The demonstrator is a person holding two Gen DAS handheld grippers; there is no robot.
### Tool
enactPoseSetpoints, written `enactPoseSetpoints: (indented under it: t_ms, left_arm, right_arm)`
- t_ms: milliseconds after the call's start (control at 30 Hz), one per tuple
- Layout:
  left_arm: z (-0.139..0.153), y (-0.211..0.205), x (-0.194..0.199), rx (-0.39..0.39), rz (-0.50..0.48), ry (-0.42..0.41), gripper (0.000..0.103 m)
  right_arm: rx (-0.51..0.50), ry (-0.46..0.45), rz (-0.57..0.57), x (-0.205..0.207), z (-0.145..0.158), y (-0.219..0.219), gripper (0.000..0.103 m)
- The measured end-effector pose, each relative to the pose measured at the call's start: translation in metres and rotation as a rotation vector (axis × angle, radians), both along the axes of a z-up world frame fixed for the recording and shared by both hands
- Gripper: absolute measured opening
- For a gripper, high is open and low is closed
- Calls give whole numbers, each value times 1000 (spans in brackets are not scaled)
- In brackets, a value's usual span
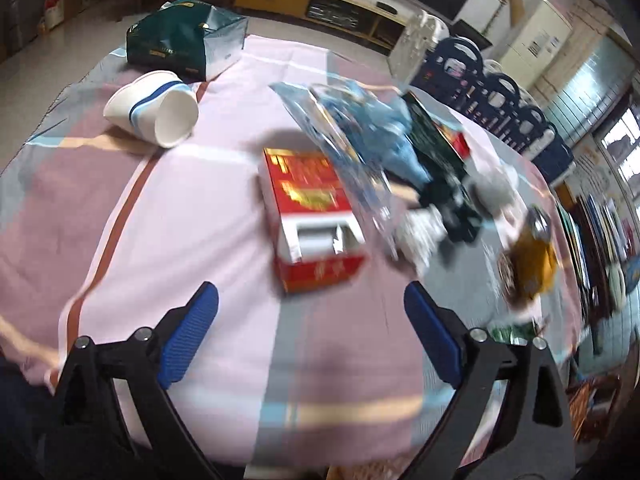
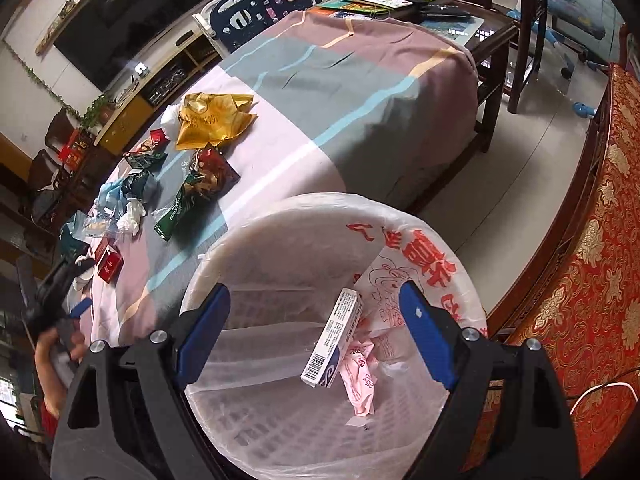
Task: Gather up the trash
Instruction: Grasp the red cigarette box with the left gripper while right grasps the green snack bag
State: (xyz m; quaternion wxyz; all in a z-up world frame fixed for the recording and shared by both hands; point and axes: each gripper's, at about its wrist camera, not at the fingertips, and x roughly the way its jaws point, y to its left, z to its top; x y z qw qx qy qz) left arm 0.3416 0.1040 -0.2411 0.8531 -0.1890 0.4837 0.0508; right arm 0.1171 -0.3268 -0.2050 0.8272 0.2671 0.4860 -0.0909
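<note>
My left gripper [image 1: 310, 336] stands open just above the striped tablecloth [image 1: 192, 208], nothing between its blue pads. An opened red box [image 1: 312, 216] lies straight ahead of it. Beyond lie a clear and blue plastic wrapper [image 1: 360, 132], a dark green packet [image 1: 440, 152], crumpled tissue [image 1: 420, 232] and a golden wrapper [image 1: 532, 264]. My right gripper [image 2: 316, 336] hangs open over the bag-lined trash bin [image 2: 280, 216]. In the bin are a white barcode box [image 2: 332, 344] and pink paper [image 2: 360, 380], clear of both pads. The left gripper [image 2: 76, 312] shows at the table's far end.
Two stacked paper cups [image 1: 156, 104] lie on their side at the far left, a green gift bag [image 1: 184, 36] behind them. More snack packets [image 2: 208, 172] and a golden wrapper [image 2: 212, 120] litter the table. Dark blue chairs [image 2: 240, 16], a wooden side table [image 2: 492, 44] and red brocade furniture [image 2: 592, 280] surround it.
</note>
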Motion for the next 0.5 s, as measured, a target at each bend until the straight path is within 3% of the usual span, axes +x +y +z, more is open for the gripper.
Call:
enactPoseSetpoints:
  t_ms: [133, 267, 300, 333, 367, 500]
  left_arm:
    - [-15, 1, 40, 46, -9, 58, 95]
    - [-33, -7, 55, 6, -75, 110, 95]
    - [-33, -7, 55, 16, -80, 86, 90]
    - [-32, -8, 54, 31, -85, 57, 72]
    - [-30, -9, 52, 50, -96, 45, 67]
    - [-17, -5, 25, 54, -91, -16, 62]
  right_arm:
    - [11, 14, -1, 2, -5, 0, 85]
    - [22, 21, 0, 5, -7, 2, 85]
    - [24, 21, 3, 6, -7, 2, 85]
    - [26, 17, 11, 7, -6, 5, 85]
    - [25, 10, 21, 9, -5, 8, 85]
    - [32, -17, 77, 25, -1, 29, 85]
